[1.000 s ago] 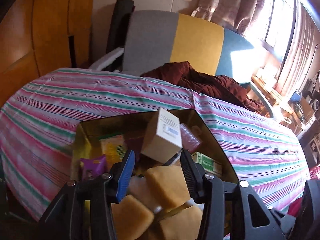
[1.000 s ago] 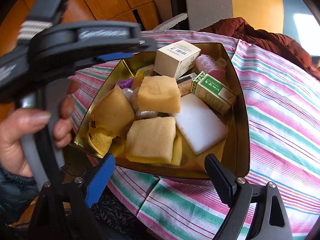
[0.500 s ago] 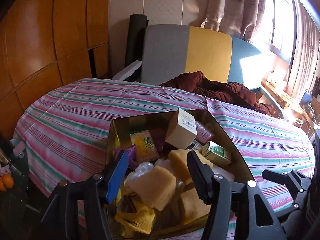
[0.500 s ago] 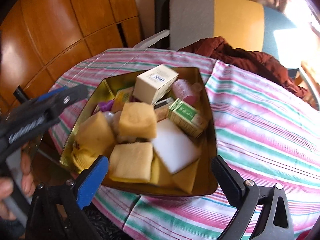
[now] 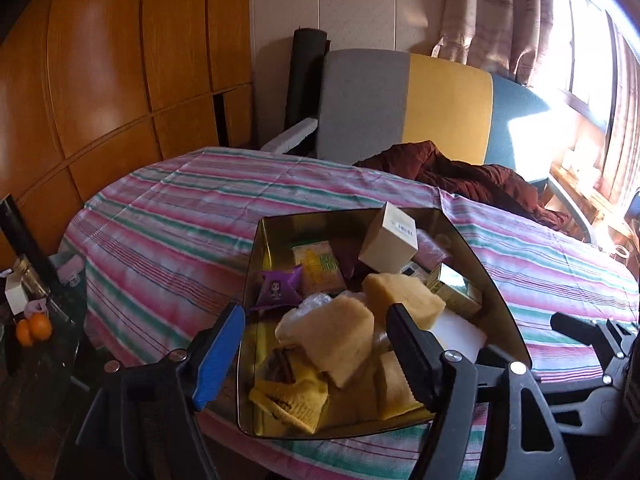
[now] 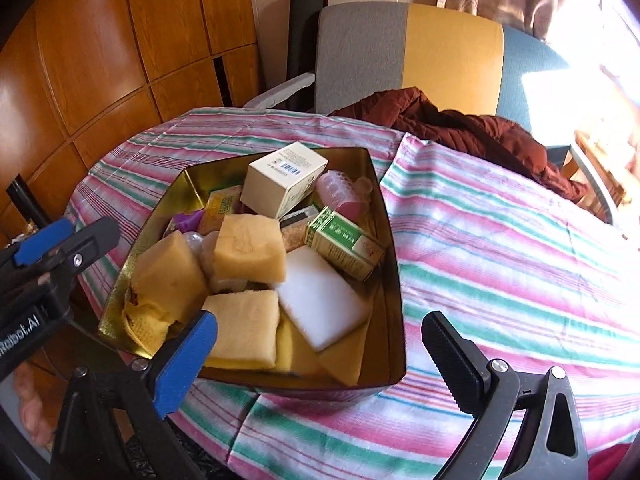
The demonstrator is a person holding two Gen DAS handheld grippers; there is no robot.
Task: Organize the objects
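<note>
Round table (image 6: 500,248) under a pink, green and white striped cloth, creased, sunlit toward its right edge. A gold-lined tin (image 6: 390,280) sits near the table's near edge, left of centre, heaped full: three yellow sponges (image 6: 250,248), a white foam block (image 6: 320,300), a cream carton (image 6: 284,178) tilted against the far wall, a green box (image 6: 344,244), a pink bottle (image 6: 340,194), and a purple packet (image 5: 278,286) on the left side. Left tongs (image 5: 316,354) released, jaws spread, held low at the tin's near rim and gripping nothing. Right tongs (image 6: 316,360) likewise spread wide over the near rim, empty. A dark red jacket (image 6: 460,128) lies at the table's far edge. Behind it stands a chair back (image 6: 408,56) in grey, yellow and blue panels. Wood-panelled wall (image 5: 100,80) on the left; curtained window (image 5: 580,60) on the right, glaring bright. Two oranges (image 5: 34,328) rest on a low dark surface left of the table.
</note>
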